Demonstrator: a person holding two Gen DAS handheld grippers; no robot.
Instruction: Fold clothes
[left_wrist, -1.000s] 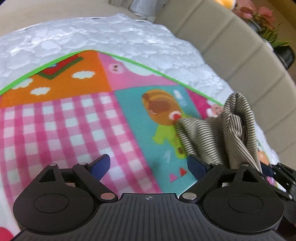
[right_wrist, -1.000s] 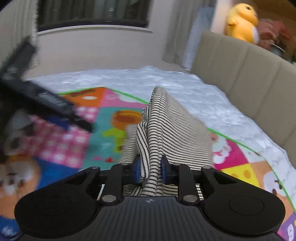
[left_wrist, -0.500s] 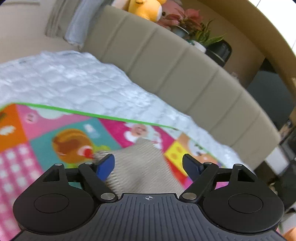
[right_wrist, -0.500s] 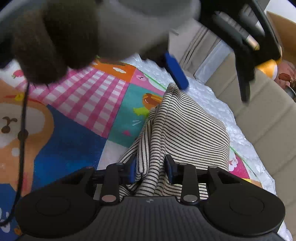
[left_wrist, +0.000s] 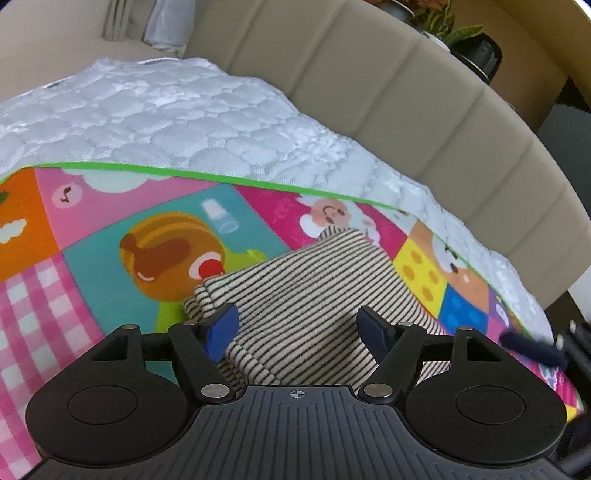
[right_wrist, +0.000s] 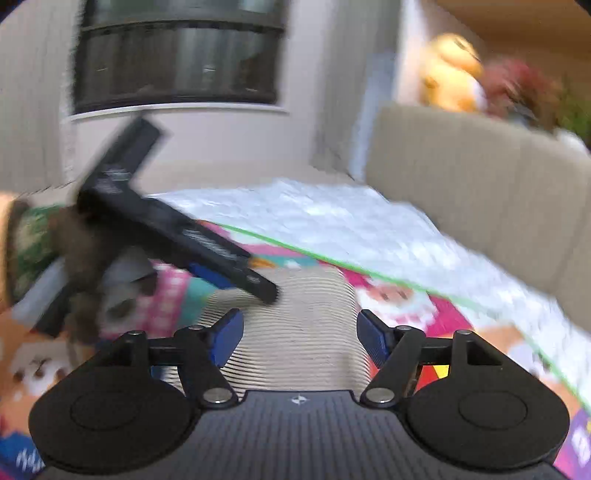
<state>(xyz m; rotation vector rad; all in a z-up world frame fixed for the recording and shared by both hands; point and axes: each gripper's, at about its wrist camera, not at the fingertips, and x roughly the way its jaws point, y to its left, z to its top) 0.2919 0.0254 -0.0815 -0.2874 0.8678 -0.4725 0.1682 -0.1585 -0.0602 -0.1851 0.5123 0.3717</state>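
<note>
A beige garment with thin black stripes (left_wrist: 306, 299) lies folded flat on the colourful play mat (left_wrist: 155, 206). My left gripper (left_wrist: 297, 328) hovers over its near edge, jaws closing but still wide, the pads not pressing the cloth. In the blurred right wrist view the same striped garment (right_wrist: 299, 325) lies under my right gripper (right_wrist: 297, 338), whose jaws are opening and hold nothing. The left gripper's black body (right_wrist: 173, 236) and a gloved hand (right_wrist: 85, 258) cross that view at the left. A blue finger of the right gripper (left_wrist: 532, 347) shows at the far right of the left wrist view.
The mat lies on a white quilted bed cover (left_wrist: 177, 122). A beige padded headboard (left_wrist: 424, 110) curves along the far side, with potted plants (left_wrist: 458, 33) and a yellow plush toy (right_wrist: 450, 70) behind it. A dark window (right_wrist: 177, 55) is on the far wall.
The right gripper let go of the striped garment, which dropped from a raised bunch to lie flat on the mat. The left gripper swung right over the cloth and its jaws narrowed a little.
</note>
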